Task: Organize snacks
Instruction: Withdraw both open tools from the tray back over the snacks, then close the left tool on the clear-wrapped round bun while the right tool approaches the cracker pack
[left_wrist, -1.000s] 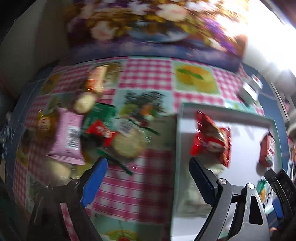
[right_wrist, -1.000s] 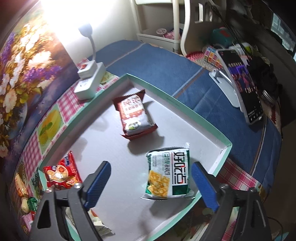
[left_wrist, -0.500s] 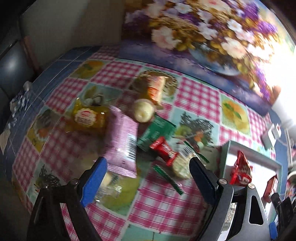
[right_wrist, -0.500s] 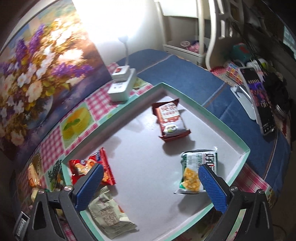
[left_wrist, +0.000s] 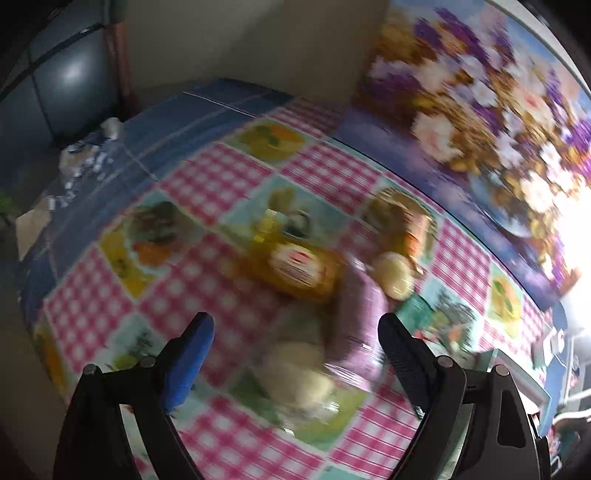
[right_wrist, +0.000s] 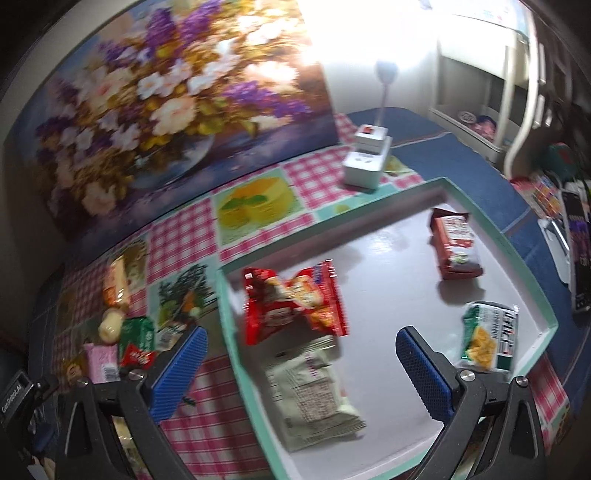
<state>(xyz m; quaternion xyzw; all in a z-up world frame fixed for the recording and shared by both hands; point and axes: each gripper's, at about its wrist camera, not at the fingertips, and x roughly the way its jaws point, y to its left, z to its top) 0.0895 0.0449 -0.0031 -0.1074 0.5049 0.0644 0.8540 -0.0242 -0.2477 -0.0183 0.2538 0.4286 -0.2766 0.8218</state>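
**Q:** What do the two wrist views show?

**A:** A worktop (right_wrist: 255, 236) covered in a pink checked cloth with food pictures, with a large flower painting (right_wrist: 155, 96) standing along its back edge. On the right sits a shallow tray (right_wrist: 229, 325) with a mint-green rim and a pale floor.

**Q:** Where are the snacks?

**A:** Four lie in the tray: a red packet (right_wrist: 295, 306) near its left wall, a pale grey-green packet (right_wrist: 314, 395) just in front of it and overlapping its lower edge, a dark red packet (right_wrist: 456, 243) toward the far right, and a green and white packet (right_wrist: 489, 336) by the near right corner. The rest are heaped on the cloth left of the tray: a pink packet (right_wrist: 101, 362), a green packet (right_wrist: 138, 334), a small red one (right_wrist: 137, 357), a pale round item (right_wrist: 110, 324) and an orange packet (right_wrist: 116, 284).

**Q:** And the tongs?

**A:** The left tongs (left_wrist: 295, 347) are spread wide and hold nothing. They hang above the heap, which is badly blurred in that view; a yellow-orange packet (left_wrist: 301, 271) and a purple-pink packet (left_wrist: 360, 328) lie ahead of them. The right tongs (right_wrist: 301, 363) are also spread wide and empty, above the near left part of the tray, over the pale packet. A white box-shaped device (right_wrist: 365, 166) stands on the cloth beyond the tray.
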